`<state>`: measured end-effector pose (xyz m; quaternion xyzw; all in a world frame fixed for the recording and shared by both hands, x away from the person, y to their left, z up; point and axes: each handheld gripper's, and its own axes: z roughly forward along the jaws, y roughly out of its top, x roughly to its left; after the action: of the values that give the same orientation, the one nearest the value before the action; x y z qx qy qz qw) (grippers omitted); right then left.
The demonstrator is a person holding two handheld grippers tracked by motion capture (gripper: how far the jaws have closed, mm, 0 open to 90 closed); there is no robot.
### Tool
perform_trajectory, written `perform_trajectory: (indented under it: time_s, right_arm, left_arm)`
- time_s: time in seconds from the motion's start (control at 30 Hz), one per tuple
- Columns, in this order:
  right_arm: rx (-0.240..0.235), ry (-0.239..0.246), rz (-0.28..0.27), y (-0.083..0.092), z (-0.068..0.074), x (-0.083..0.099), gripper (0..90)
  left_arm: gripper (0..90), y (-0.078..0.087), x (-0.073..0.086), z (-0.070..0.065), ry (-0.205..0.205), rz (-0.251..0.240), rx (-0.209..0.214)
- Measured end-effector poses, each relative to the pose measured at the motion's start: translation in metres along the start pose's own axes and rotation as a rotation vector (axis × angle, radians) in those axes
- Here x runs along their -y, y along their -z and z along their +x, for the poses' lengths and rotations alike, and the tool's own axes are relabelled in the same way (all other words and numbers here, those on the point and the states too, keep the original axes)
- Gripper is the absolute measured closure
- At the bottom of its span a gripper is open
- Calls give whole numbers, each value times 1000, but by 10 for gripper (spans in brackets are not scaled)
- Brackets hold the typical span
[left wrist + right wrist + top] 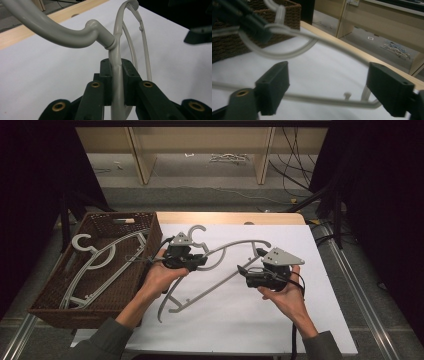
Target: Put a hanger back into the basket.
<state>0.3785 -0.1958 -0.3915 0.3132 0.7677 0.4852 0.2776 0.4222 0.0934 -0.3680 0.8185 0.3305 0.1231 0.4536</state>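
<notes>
Left hand-held gripper (116, 82) clamps the grey hanger (115, 50); right hand-held gripper (327, 87) gapes, released.

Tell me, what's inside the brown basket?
A grey hanger lies inside the brown basket, its hook near the far left corner. The basket floor right under the hanger is hidden, and so is the inside of the near wall.
</notes>
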Motion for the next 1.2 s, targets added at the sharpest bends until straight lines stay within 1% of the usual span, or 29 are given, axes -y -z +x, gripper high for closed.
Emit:
perform_trajectory:
  time_s: [0.07,0.13,0.17,0.2,0.23,0.27,0.3,0.33,0.37,0.4,0.47,0.5,0.57,0.6,0.63,0.67,0.73,0.77,0.8,0.83,0.87,0.9,0.93,0.97,1.0,1.03,1.07,1.13,1.2]
  right_arm:
    - [3,-7,-6,3,4,3,179]
    - [-4,-15,14,5,7,5,172]
    - [-12,-14,0,7,9,6,176]
    - [-18,-10,-9,8,10,7,180]
    - [-27,-18,-10,9,11,9,177]
    - [-24,-14,-15,9,12,11,176]
    - [-24,-22,3,12,13,13,176]
    - [-21,-28,0,12,14,15,176]
    - [-21,-29,8,14,14,18,176]
    - [-22,-22,7,14,14,20,175]
    - [-13,-22,-2,15,14,24,175]
    - [-10,-24,-2,15,14,25,174]
    - [-11,-29,-4,18,14,27,174]
    - [-16,-33,-22,18,15,28,174]
    - [-13,-34,-13,20,16,29,174]
    - [-8,-34,-21,21,16,29,174]
    - [-12,-37,-22,24,18,31,174]
    - [-20,-34,-20,26,19,31,174]
    - [-17,-35,-21,27,20,32,174]
    - [-12,-39,-29,28,21,34,173]
    - [-18,-41,-23,30,22,35,173]
    - [-16,-43,-24,30,23,37,173]
    - [-19,-42,-26,31,24,39,173]
    - [-28,-42,-17,32,25,40,173]
    - [-28,-40,-21,32,27,41,173]
    - [-24,-35,-25,33,27,43,173]
    - [-32,-40,-19,34,28,43,173]
    - [-37,-44,-13,36,30,44,173]
    - [-32,-41,-23,37,31,46,173]
  left_arm:
    - [806,3,-5,1,-2,-7,-8]
    - [805,6,-11,3,5,-12,-9]
    - [805,8,-14,4,4,-17,-15]
    - [805,8,-16,3,23,-53,-20]
    - [805,12,-19,6,12,-32,-18]
    - [805,15,-22,6,15,-39,-23]
    - [805,17,-24,7,18,-45,-26]
    - [805,19,-26,7,24,-58,-30]
    - [805,22,-28,7,14,-51,-34]
    - [805,23,-29,7,22,-63,-40]
    - [804,28,-31,8,14,-63,-44]
    - [804,30,-31,9,1,-56,-47]
    - [804,35,-32,10,3,-57,-50]
    - [804,37,-33,10,2,-58,-52]
    - [804,38,-34,10,15,-69,-48]
    - [804,40,-35,10,11,-67,-43]
    - [804,46,-37,11,-13,-53,-47]
    - [804,48,-38,12,-13,-56,-53]
    - [804,50,-39,12,2,-64,-44]
    - [803,54,-40,14,-2,-57,-41]
    - [803,56,-41,14,7,-69,-44]
    - [803,60,-43,16,1,-62,-41]
    - [803,62,-44,17,15,-73,-40]
    - [803,66,-45,18,13,-77,-46]
    - [803,70,-47,20,-5,-67,-52]
    - [803,73,-49,21,6,-79,-54]
    - [803,77,-50,23,4,-81,-58]
    - [803,84,-53,26,20,-84,-62]
    - [803,92,-55,29,31,-93,-68]
